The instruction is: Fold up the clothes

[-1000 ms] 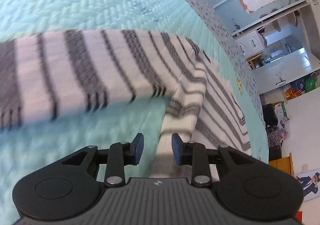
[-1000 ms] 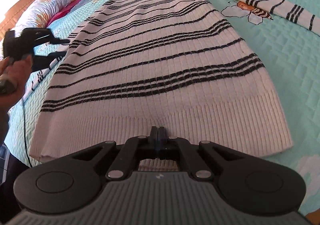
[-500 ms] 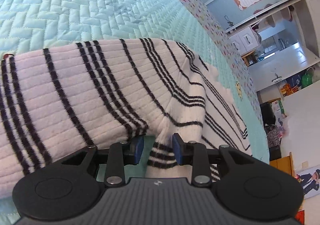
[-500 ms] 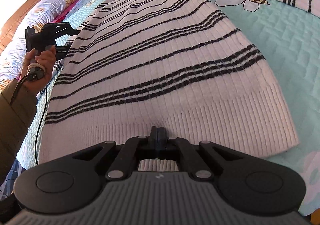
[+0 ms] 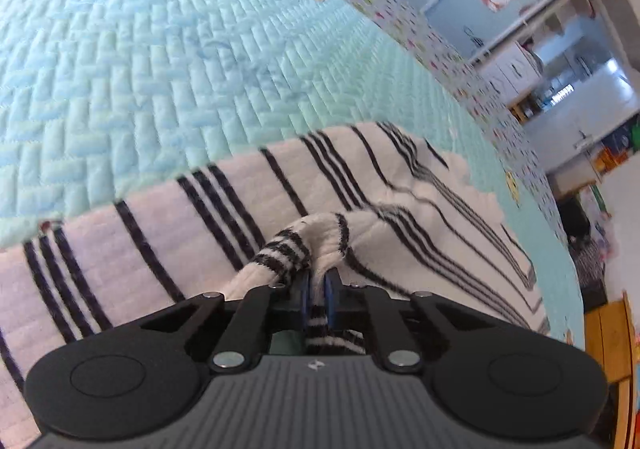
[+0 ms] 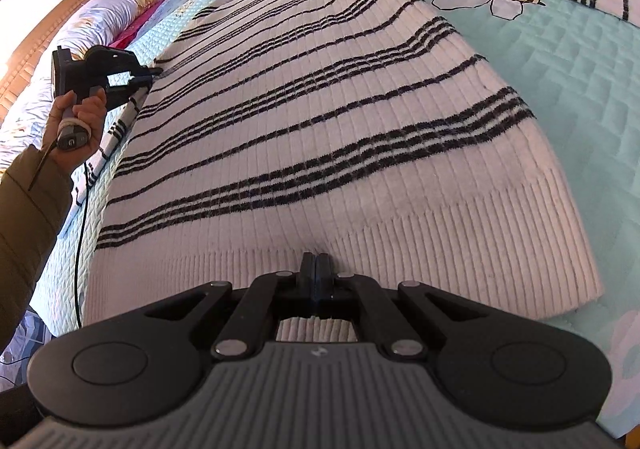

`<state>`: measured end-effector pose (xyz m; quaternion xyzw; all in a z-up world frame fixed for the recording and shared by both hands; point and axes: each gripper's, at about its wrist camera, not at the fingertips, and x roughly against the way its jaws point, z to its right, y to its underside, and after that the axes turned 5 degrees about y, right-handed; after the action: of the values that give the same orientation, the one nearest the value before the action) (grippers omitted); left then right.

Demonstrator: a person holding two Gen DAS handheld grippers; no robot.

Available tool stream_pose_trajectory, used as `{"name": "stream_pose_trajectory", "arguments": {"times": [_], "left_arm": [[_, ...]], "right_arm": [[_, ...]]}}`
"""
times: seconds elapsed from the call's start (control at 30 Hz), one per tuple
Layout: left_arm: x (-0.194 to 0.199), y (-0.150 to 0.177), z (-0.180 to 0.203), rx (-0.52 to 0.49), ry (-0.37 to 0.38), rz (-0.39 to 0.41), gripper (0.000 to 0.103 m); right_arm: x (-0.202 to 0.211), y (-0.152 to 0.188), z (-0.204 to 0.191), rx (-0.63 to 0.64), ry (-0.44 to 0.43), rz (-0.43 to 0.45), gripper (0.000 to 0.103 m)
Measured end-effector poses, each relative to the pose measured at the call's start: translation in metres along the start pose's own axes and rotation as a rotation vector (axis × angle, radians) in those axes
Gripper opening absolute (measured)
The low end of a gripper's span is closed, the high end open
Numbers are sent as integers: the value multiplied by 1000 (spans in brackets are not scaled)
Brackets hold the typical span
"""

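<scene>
A white sweater (image 6: 320,121) with black stripes lies spread flat on the bed's turquoise quilt (image 6: 580,61). The right claw (image 6: 315,269) is clenched on its ribbed hem at the near edge of the bed. The left claw (image 5: 315,285) grasps a bunched sleeve (image 5: 288,249) beside the sweater's body, near the bed's left edge.

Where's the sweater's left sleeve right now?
In the left wrist view the left sleeve is pinched in the left gripper, bunched against the sweater's edge beside the quilt.
</scene>
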<state>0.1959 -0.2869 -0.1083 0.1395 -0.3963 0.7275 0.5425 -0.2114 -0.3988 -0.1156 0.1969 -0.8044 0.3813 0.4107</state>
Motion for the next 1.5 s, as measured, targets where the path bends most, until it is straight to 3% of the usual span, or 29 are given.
{"name": "stream_pose_trajectory", "arguments": {"times": [0.2, 0.4, 0.6, 0.73, 0.83, 0.9, 0.97, 1.03, 1.1, 1.17, 1.3, 1.43, 1.5], "left_arm": [[23, 35, -42, 355, 138, 78, 19], [68, 79, -65, 524, 55, 241, 13], [74, 83, -68, 571, 31, 312, 12], [82, 83, -68, 566, 25, 316, 14], [121, 88, -76, 485, -31, 306, 24], [149, 91, -82, 427, -71, 300, 25], [177, 94, -87, 369, -111, 293, 32], [205, 97, -93, 310, -151, 287, 61], [233, 100, -99, 252, -190, 280, 68], [261, 104, -104, 193, -229, 273, 68], [285, 113, -147, 319, -269, 289, 68], [273, 109, -157, 343, -255, 265, 69], [270, 106, -157, 334, -236, 264, 74]], "right_arm": [[0, -2, -2, 9, 5, 4, 0], [-4, -6, -5, 21, 17, -1, 0], [-7, -6, -14, 54, 51, 11, 0], [-8, -8, -15, 64, 60, 5, 0], [-9, -9, -17, 76, 65, 0, 0], [-10, -11, -19, 91, 74, -3, 0], [-11, -12, -21, 107, 79, -6, 0], [-11, -12, -20, 112, 77, -4, 0], [-11, -10, -19, 107, 73, 4, 0], [-11, -9, -21, 109, 79, 13, 0], [-10, -7, -25, 125, 99, 24, 0], [-10, -9, -28, 135, 116, 15, 0], [-10, -9, -29, 133, 123, 11, 0]]}}
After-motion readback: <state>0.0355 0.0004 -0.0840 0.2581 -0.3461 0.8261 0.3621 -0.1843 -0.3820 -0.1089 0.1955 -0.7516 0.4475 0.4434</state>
